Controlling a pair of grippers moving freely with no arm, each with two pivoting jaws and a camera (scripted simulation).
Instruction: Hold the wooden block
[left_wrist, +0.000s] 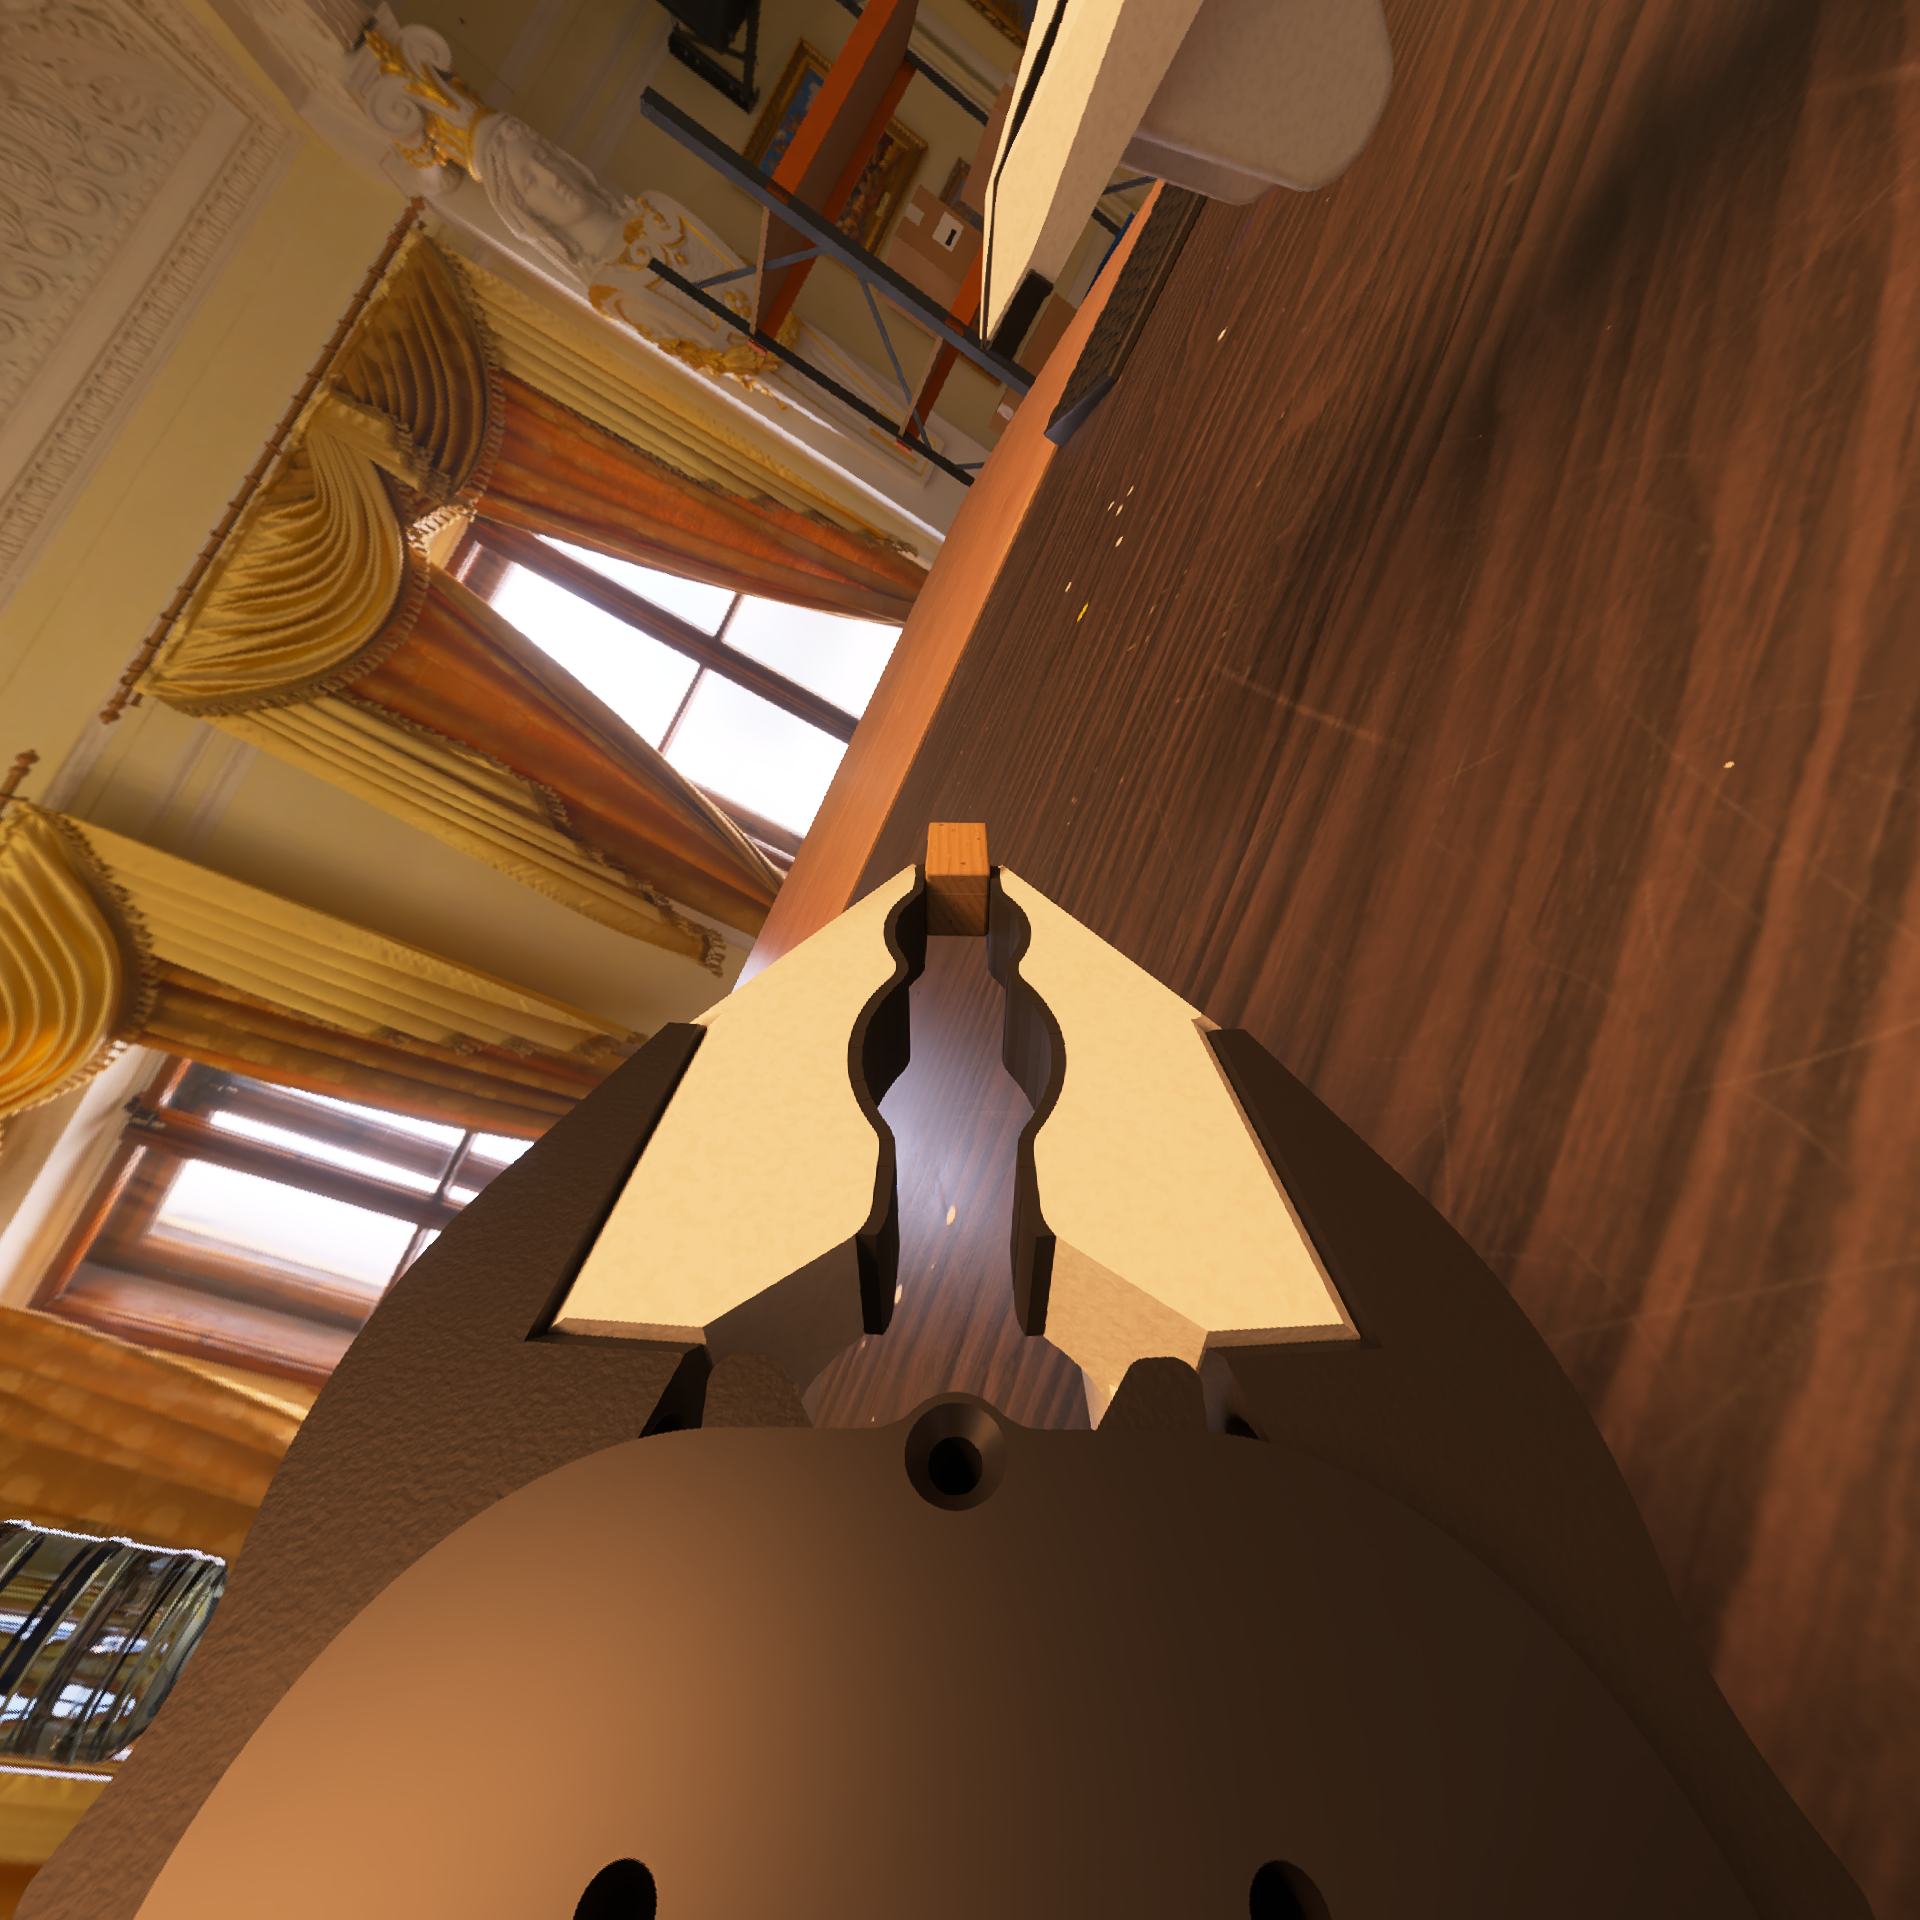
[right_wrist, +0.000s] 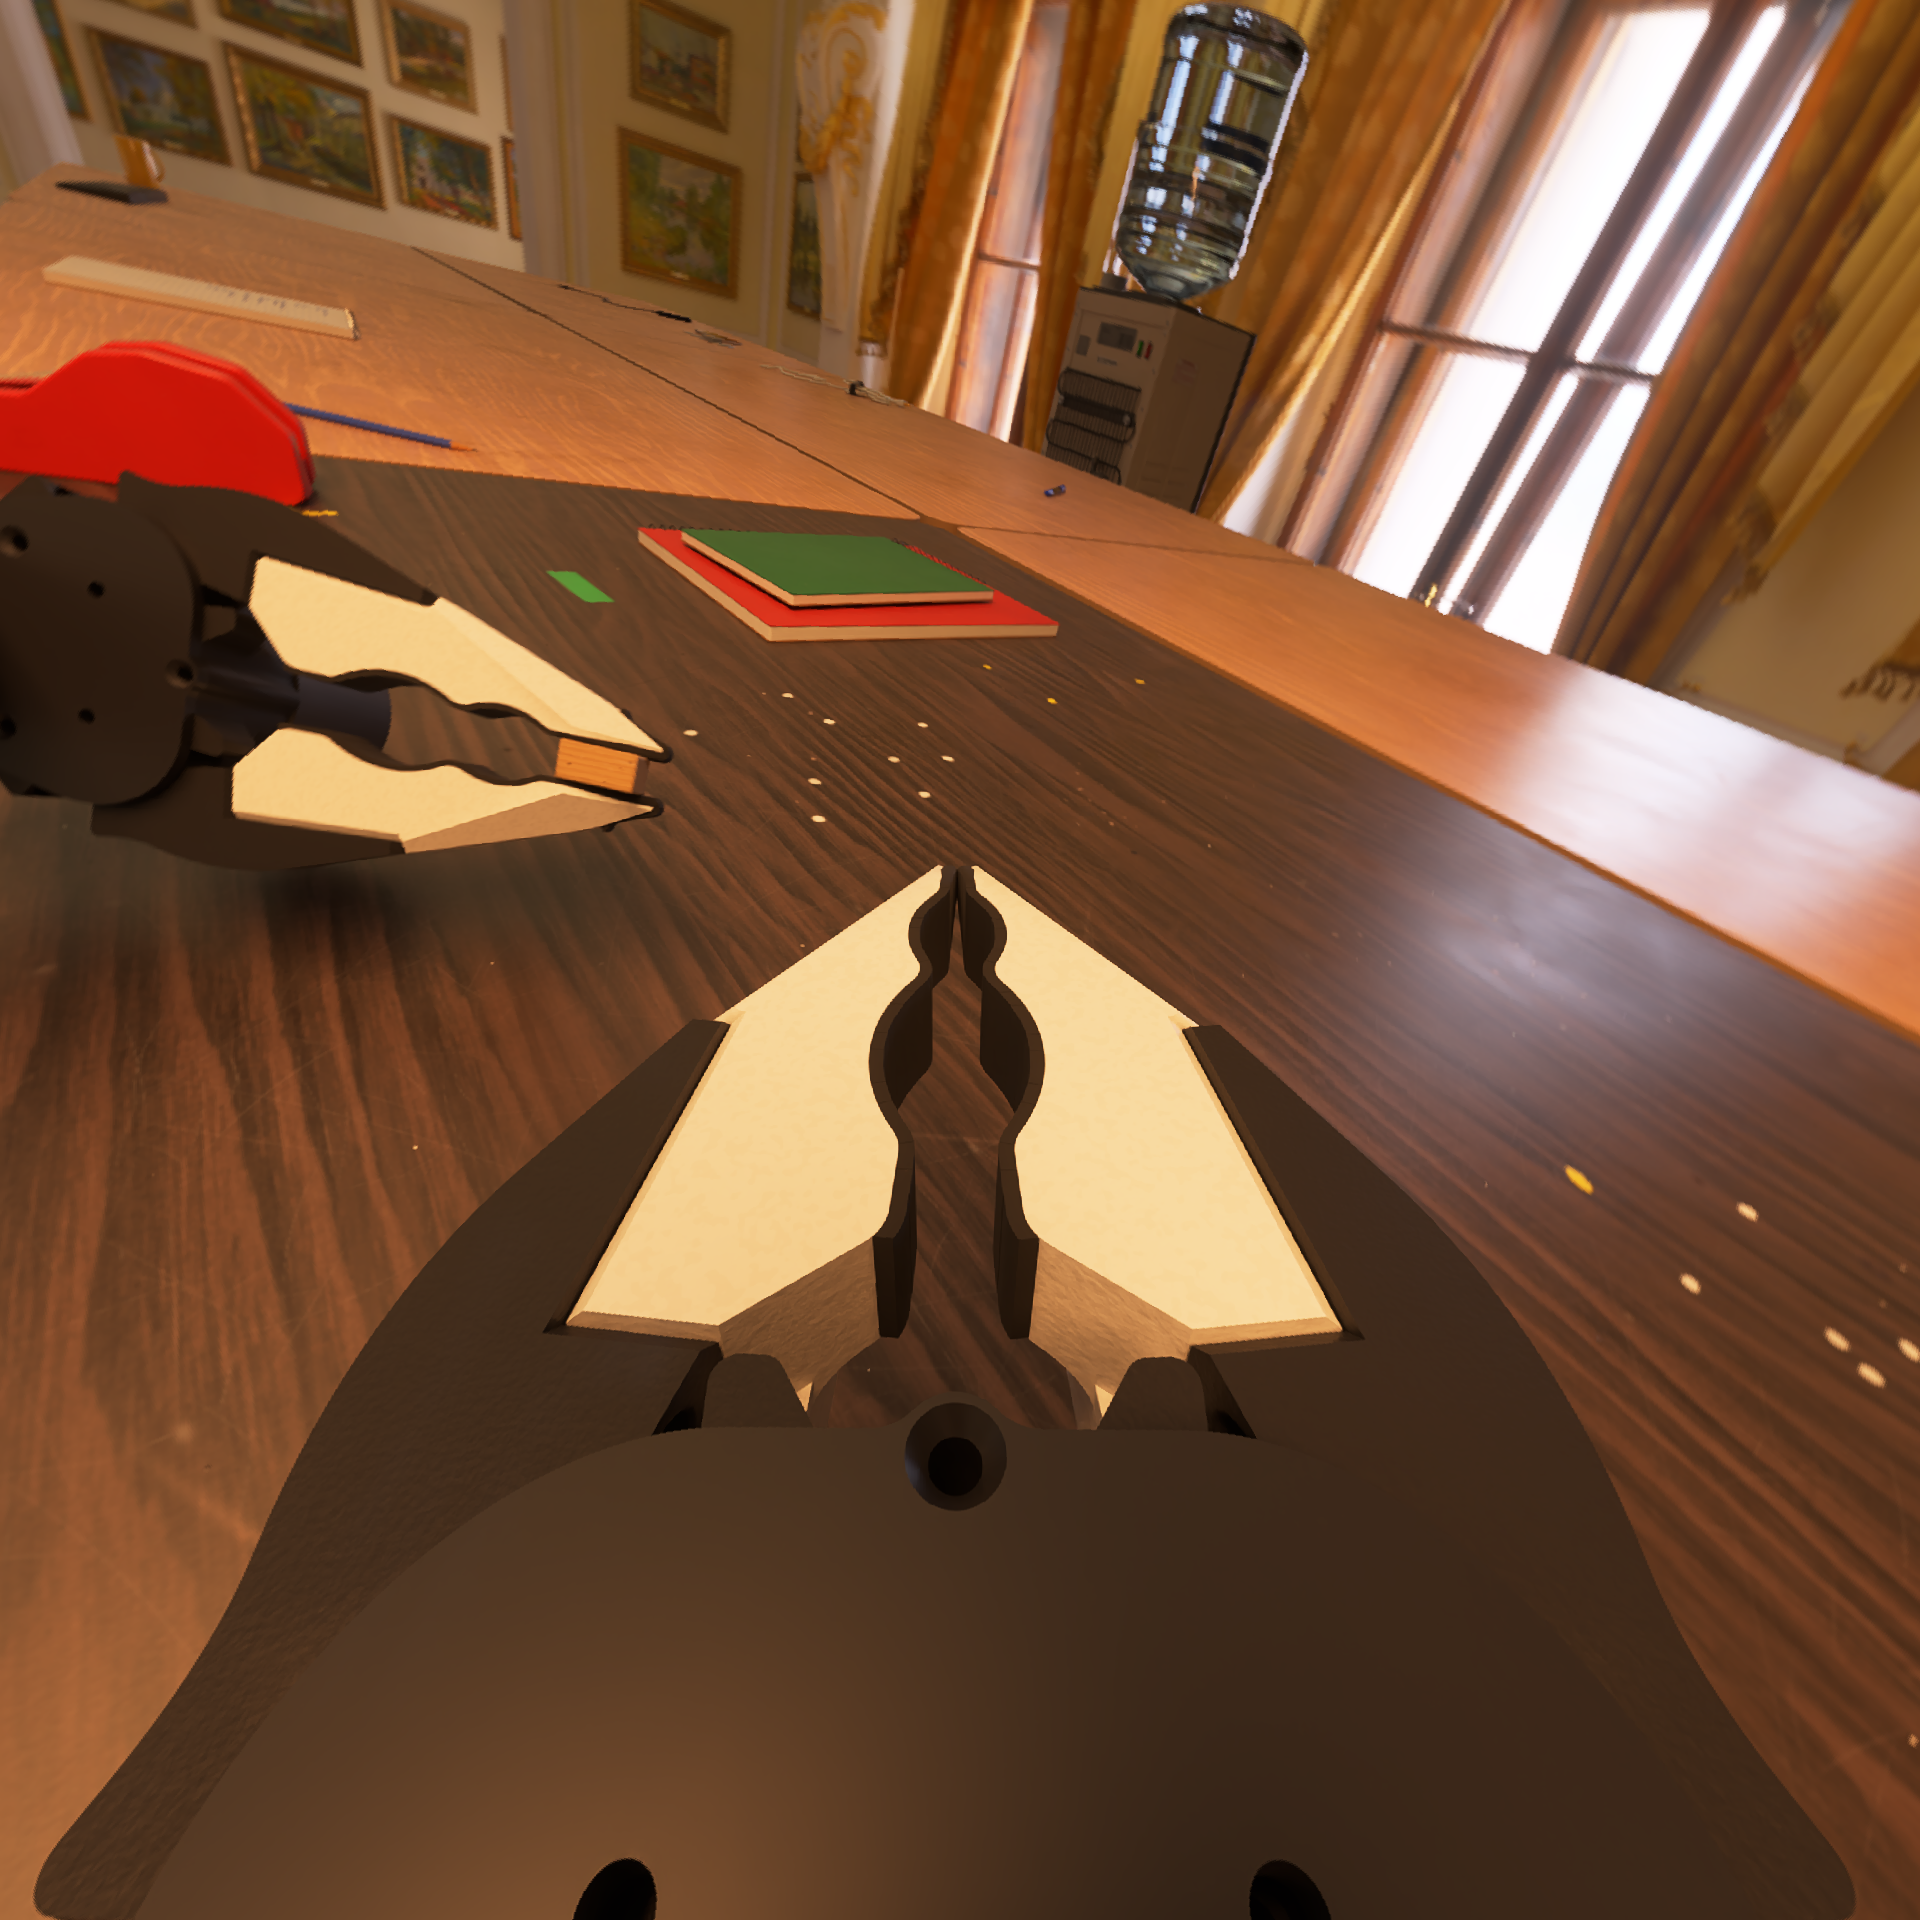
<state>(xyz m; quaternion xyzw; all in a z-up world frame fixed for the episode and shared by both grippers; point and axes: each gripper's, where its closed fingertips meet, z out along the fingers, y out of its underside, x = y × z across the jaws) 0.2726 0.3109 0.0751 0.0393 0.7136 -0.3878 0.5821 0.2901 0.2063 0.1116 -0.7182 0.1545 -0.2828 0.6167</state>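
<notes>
The small wooden block (left_wrist: 956, 878) is pinched between the tips of my left gripper (left_wrist: 956, 894), which is rolled on its side just above the dark wooden table (left_wrist: 1455, 831). The right wrist view shows the same left gripper (right_wrist: 639, 774) at the left, shut on the block (right_wrist: 595, 766) and held a little above the table. My right gripper (right_wrist: 956, 883) is shut and empty, low over the table, to the right of the left gripper and apart from it.
A red board with a green board (right_wrist: 836, 566) stacked on it lies farther along the table. A small green tag (right_wrist: 580, 586), a red tool (right_wrist: 156, 416), a blue pencil (right_wrist: 374, 428) and a ruler (right_wrist: 197, 296) lie beyond. A water cooler (right_wrist: 1153, 395) stands past the table.
</notes>
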